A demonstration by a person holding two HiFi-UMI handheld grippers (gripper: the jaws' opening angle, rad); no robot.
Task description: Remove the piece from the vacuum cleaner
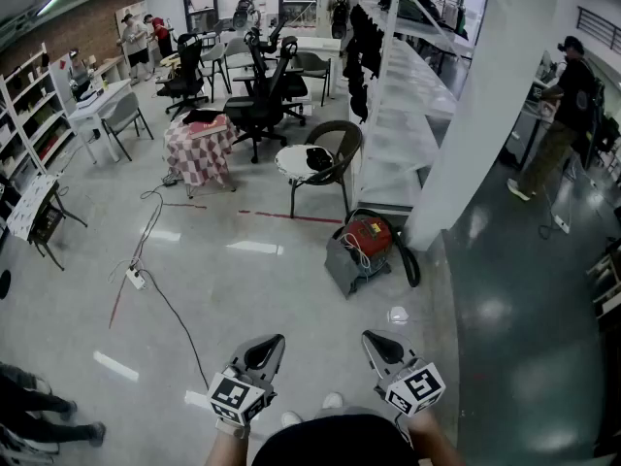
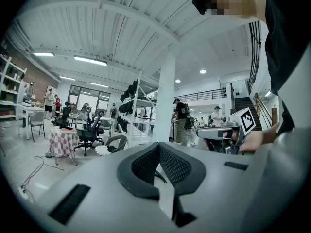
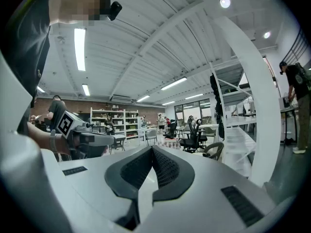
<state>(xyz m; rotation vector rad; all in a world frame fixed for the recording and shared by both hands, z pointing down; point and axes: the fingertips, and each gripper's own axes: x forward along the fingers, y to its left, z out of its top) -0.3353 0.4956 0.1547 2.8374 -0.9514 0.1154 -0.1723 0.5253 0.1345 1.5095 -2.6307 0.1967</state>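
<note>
Left gripper point(image 1: 265, 349) and right gripper point(image 1: 380, 345) hang at frame bottom, fingers point(image 2: 181, 168) closed and empty, because the vacuum cleaner point(image 1: 367, 245) at centre lies well apart.

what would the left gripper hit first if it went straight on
Probably the white pillar, dead ahead of the left gripper, with only open air before it. The vacuum cleaner at its foot seems to lie below that line.
</note>
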